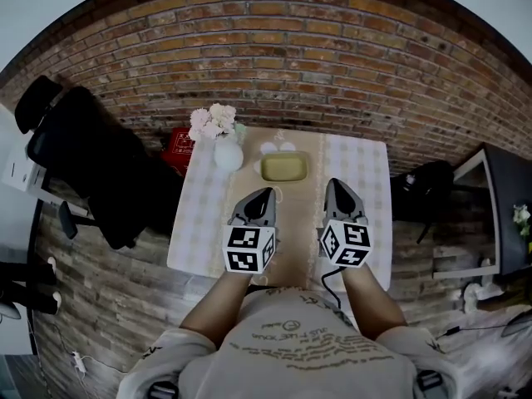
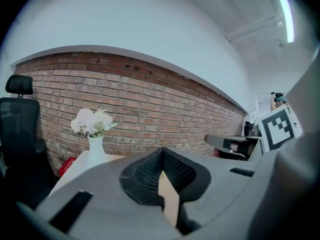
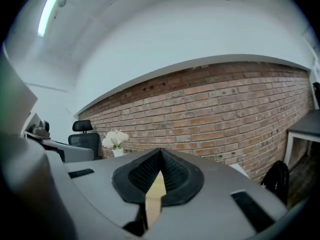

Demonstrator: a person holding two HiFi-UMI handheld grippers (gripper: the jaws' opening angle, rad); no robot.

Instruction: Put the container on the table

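While both grippers were held side by side over the near half of the table (image 1: pixel 366 173), neither carried anything.

Left gripper (image 1: pixel 268 192): jaws pressed together tip to tip, with nothing between the pads; its own view confirmed this. Right gripper (image 1: pixel 335 182): likewise clenched and empty. Both pointed toward the brick wall (image 1: pixel 274 48).

Container (image 1: pixel 284 167): shallow, olive-green and rectangular. It stood flat on the table's burlap runner (image 1: pixel 293 223), just ahead of the two gripper tips and roughly between their lines. Neither gripper touched it. Two small white items (image 1: pixel 278 147), too small to identify, sat just beyond it.

White vase (image 1: pixel 228 155) with pale flowers (image 1: pixel 213 120): ahead and to the left of the left gripper, on the checked cloth (image 1: pixel 204 214) just beside the container.

Red box (image 1: pixel 179 146): on the floor past the table's far-left corner.

Black office chair (image 1: pixel 91 165): well off to the left of the left gripper.

Left gripper view: vase and chair appeared left of the closed jaws, against the brick wall. Right gripper view: flowers and chair appeared far to the left of its jaws.
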